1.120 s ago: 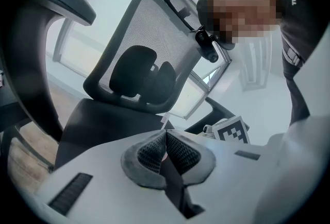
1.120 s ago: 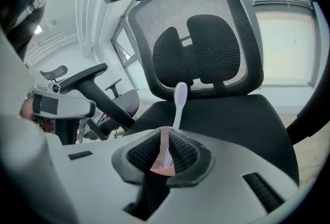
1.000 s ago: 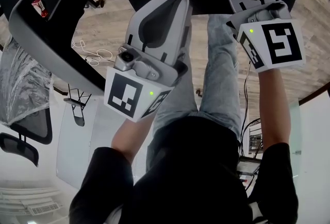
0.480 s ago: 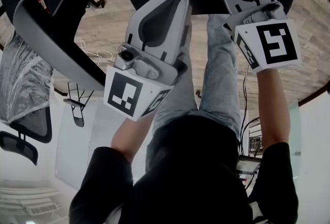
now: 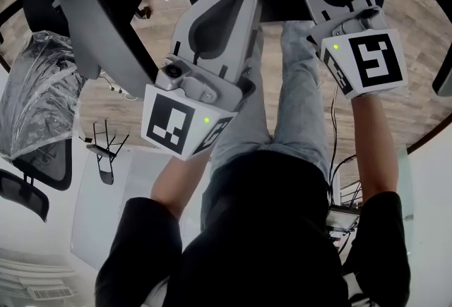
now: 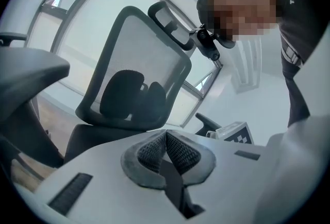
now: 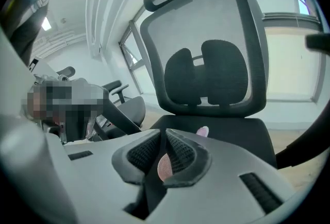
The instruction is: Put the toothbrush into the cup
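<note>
We face a black office chair with a curved mesh back. Our grey plastic right hand-held gripper clamps its ribbed pads on the slim pink toothbrush, rounded tip poking past them. The left hand-held gripper has its pads pressed together on nothing.

Straight ahead of the right hand-held gripper we meet an office chair. Its mesh back stands upright and its black seat lies just beyond the jaws, which are closed on the toothbrush with no gap left. The left hand-held gripper, jaws pressed together, faces a mesh chair back, with an armrest at its left and a person's torso at its right. In the head view we find open wooden floor left of the person's legs, hemmed in by a grey chair part and a plastic-wrapped chair.
</note>
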A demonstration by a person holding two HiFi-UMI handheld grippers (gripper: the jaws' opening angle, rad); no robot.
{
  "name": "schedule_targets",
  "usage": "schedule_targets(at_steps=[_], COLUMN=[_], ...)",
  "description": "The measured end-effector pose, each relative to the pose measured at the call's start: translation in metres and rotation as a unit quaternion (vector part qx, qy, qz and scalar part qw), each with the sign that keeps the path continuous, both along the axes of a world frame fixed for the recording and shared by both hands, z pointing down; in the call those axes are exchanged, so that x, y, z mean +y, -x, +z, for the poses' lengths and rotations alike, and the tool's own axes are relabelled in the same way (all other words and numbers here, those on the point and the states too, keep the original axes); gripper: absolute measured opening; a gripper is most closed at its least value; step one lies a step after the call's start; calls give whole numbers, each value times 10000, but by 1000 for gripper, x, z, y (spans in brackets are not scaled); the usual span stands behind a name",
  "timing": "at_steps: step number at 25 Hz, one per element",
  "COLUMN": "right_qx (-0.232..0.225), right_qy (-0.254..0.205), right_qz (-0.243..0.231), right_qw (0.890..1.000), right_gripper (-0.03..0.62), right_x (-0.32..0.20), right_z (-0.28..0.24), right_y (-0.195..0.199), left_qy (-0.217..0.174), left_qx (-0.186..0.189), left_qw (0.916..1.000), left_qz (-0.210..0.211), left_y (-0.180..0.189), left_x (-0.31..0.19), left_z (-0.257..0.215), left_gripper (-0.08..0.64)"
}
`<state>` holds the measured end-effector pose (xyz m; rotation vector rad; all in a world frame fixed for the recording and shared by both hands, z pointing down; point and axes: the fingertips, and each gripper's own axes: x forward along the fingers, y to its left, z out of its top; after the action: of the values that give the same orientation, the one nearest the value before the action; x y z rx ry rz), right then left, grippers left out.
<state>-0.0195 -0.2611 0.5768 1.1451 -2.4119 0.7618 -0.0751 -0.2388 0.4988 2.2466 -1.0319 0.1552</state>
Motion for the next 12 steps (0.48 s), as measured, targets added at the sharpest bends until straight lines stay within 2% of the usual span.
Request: schedule_targets(at_steps=[8,12], right_qx=[235,139], right_qy=[-414,-742], right_qz=[-146,-102], right_qw=[9988,9971], right_gripper=[40,40], right_x=[-9,-20], right_z=[-101,-168], right_y=[-3,3], left_qy=[-506,-825], left_qx=[71,72], left_qw=[9987,9966], left_qz=[-4,54], left_y=[14,25], left_x=[-5,-12], left_z=[-95,-150], left_gripper=[21,21])
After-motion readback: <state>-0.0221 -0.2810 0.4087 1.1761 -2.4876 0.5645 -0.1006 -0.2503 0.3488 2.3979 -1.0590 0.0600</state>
